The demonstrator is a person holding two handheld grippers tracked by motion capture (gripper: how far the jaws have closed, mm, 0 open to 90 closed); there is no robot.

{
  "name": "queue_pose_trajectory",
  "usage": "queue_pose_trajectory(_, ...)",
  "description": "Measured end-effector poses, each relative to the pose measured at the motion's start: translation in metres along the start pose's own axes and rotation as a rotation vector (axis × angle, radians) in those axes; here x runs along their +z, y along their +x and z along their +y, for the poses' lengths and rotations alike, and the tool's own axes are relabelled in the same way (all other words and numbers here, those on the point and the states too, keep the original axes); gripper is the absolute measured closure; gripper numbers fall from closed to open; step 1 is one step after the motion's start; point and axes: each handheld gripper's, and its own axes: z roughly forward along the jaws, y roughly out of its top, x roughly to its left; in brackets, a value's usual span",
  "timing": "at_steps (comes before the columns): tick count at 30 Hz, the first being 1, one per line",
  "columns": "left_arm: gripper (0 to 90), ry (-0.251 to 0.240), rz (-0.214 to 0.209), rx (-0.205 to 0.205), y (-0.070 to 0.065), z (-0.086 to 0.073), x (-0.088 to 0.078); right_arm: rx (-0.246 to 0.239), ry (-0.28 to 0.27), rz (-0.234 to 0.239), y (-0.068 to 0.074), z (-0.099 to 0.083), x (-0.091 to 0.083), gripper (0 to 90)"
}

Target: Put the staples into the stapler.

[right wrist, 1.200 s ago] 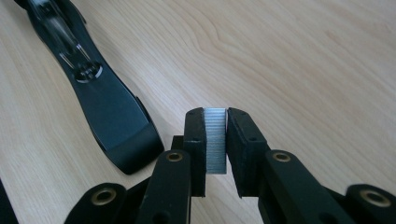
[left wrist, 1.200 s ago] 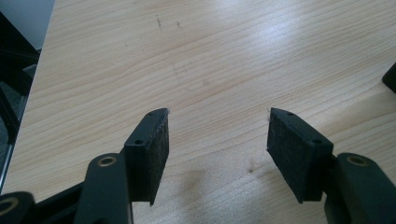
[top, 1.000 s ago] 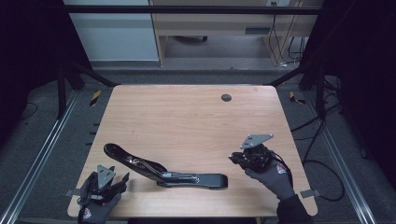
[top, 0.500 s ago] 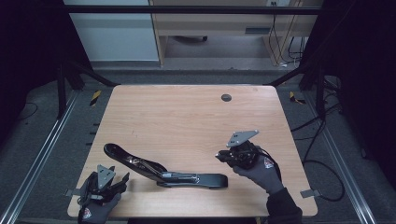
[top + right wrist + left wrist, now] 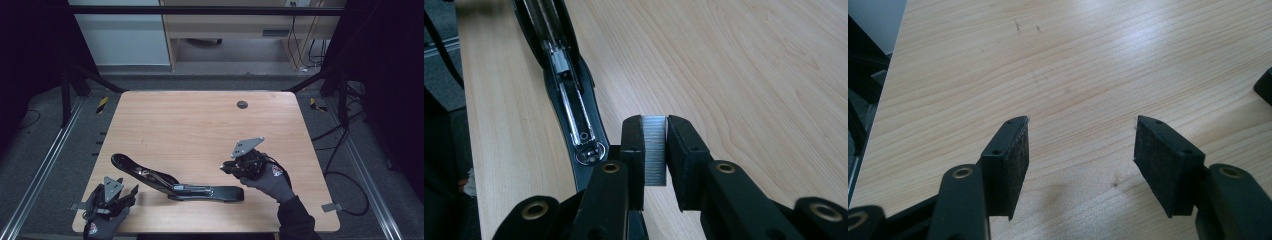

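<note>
Right gripper view: right tongs (image 5: 655, 150) pinched tight on a strip of staples (image 5: 654, 150), silver block held upright between the pads, just beside the near end of the opened stapler (image 5: 569, 95). The stapler's magazine channel (image 5: 574, 107) lay bare and looked empty, running away from the tongs toward the upper left. High view: right tongs (image 5: 231, 167) hovered just above the stapler's right end; the stapler (image 5: 175, 182) lay hinged open along the front of the wooden surface (image 5: 200, 125), its cover arm angled up to the left. Left tongs (image 5: 122, 195) sat at the front left corner, near that raised arm but apart from it. Left gripper view: left tongs (image 5: 1080, 150) spread wide, holding nothing, bare wood between the pads. Judged step: loading staples. Next move likely calls for lining the strip up with the channel, legs down, and lowering it in squarely before letting go; left tongs may need to steady the body.
</note>
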Motion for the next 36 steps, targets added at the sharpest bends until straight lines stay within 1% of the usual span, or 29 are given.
queue_pose_trajectory(7,38.6,-0.001,-0.001,0.0,0.0,0.0,0.0,-0.021,0.007,0.032,0.003,0.006,0.01,78.2)
queue_pose_trajectory(8,38.6,-0.001,-0.001,0.0,0.0,0.0,0.0,-0.025,0.001,0.035,0.004,0.007,0.011,78.2)
queue_pose_trajectory(10,38.6,-0.001,-0.001,-0.001,0.0,0.0,0.0,-0.027,0.006,0.046,0.004,0.008,0.012,78.2)
queue_pose_trajectory(14,38.6,-0.001,-0.001,0.0,0.0,0.0,0.0,-0.034,-0.004,0.062,0.006,0.01,0.015,78.2)
queue_pose_trajectory(20,38.6,-0.001,-0.002,0.0,0.0,0.0,0.0,-0.058,-0.001,0.089,0.009,0.015,0.021,78.2)
queue_pose_trajectory(27,38.6,-0.007,-0.003,-0.005,0.0,0.0,-0.001,-0.071,0.005,0.108,0.011,0.019,0.027,78.2)
queue_pose_trajectory(31,38.6,-0.004,-0.004,0.001,-0.001,0.001,0.0,-0.085,-0.001,0.114,0.013,0.023,0.03,78.2)
queue_pose_trajectory(36,38.6,-0.005,-0.004,-0.003,-0.001,0.001,0.0,-0.089,0.007,0.124,0.015,0.024,0.033,78.2)
